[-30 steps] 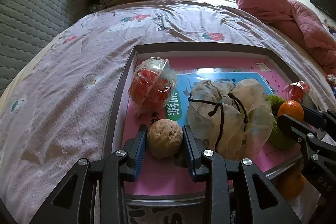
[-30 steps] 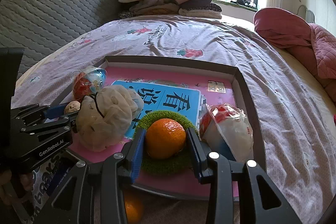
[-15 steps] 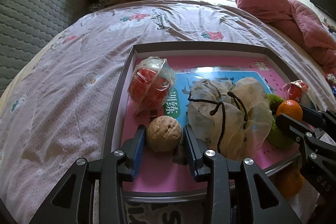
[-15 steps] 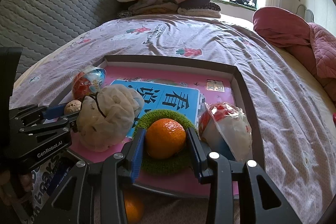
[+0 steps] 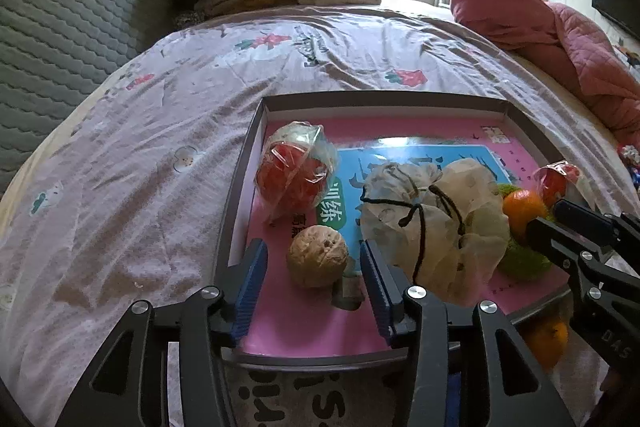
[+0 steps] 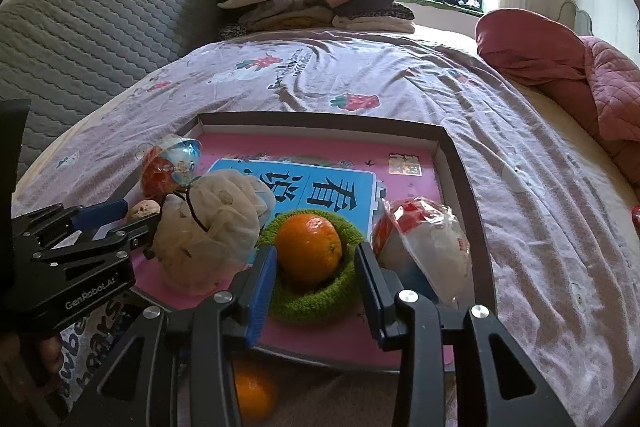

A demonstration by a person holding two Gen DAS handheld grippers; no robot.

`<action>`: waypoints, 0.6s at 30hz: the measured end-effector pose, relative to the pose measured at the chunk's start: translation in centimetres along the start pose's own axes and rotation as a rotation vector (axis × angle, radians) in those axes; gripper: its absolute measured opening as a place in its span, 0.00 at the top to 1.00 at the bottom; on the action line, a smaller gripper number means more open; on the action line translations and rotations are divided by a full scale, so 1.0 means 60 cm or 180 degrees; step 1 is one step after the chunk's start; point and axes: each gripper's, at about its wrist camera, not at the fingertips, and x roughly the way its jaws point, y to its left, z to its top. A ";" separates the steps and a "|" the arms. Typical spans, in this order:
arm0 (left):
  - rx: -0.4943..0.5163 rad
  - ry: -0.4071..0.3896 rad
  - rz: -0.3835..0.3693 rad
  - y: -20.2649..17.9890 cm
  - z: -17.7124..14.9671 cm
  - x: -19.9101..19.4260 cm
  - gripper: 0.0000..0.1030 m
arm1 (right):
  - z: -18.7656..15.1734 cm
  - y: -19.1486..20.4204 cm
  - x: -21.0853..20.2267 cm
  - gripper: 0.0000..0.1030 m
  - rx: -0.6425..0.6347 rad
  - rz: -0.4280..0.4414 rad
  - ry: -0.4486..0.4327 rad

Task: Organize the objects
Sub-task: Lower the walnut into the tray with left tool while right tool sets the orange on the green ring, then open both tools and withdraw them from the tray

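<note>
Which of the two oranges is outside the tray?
The orange lying on the bed below the tray's near rim. The other orange sits inside the tray on the green knitted ring.

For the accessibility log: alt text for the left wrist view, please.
The left gripper is opening around a walnut lying in a shallow tray on a bed, pads clear of it. Beside the walnut sit a tied mesh pouch and a wrapped red ball.

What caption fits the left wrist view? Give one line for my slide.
Left gripper opening around a walnut in the pink tray, beside a drawstring pouch.
</note>
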 end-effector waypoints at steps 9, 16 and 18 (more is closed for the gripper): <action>-0.0030 -0.0092 0.0043 0.002 0.007 -0.032 0.42 | 0.009 0.003 -0.029 0.60 -0.0011 -0.0012 -0.0110; -0.0046 -0.0174 0.0072 0.003 0.011 -0.063 0.37 | 0.015 0.011 -0.058 0.54 -0.0033 -0.0021 -0.0202; -0.0054 -0.0200 0.0070 0.003 0.012 -0.072 0.36 | 0.016 0.011 -0.065 0.52 -0.0038 -0.0023 -0.0227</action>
